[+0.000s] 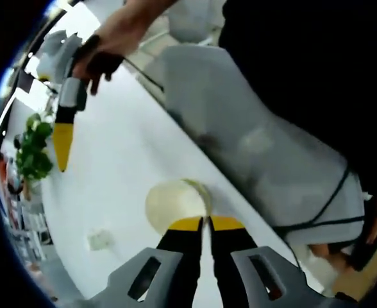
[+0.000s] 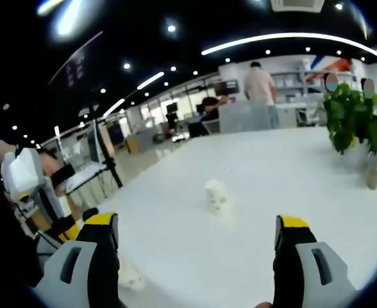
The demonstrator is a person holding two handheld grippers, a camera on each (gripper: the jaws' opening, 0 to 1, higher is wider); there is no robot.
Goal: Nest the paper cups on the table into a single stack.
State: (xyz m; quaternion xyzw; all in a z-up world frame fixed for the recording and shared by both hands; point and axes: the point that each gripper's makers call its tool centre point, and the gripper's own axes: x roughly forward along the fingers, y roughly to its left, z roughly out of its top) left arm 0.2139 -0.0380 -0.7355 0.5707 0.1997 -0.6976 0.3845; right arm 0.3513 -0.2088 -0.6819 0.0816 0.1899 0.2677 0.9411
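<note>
A pale paper cup [image 1: 174, 204] lies just beyond my left gripper [image 1: 206, 223]. The yellow-tipped jaws are closed together on its wall near the rim. The cup sits low over the white table [image 1: 124, 167], close to the edge by the person. My right gripper [image 2: 196, 224] hovers over the same table with its jaws wide apart and nothing between them. It also hangs in a hand at the upper left of the left gripper view, right gripper [image 1: 63, 138]. A small white blurred thing [image 2: 216, 196], perhaps a cup on its side, lies ahead of the right gripper.
A person in a black top and pale apron [image 1: 259, 141] stands against the table edge. A green potted plant [image 2: 355, 119] stands at the far side. Another small white piece [image 2: 131, 276] lies by the right gripper's left jaw. People and desks fill the background.
</note>
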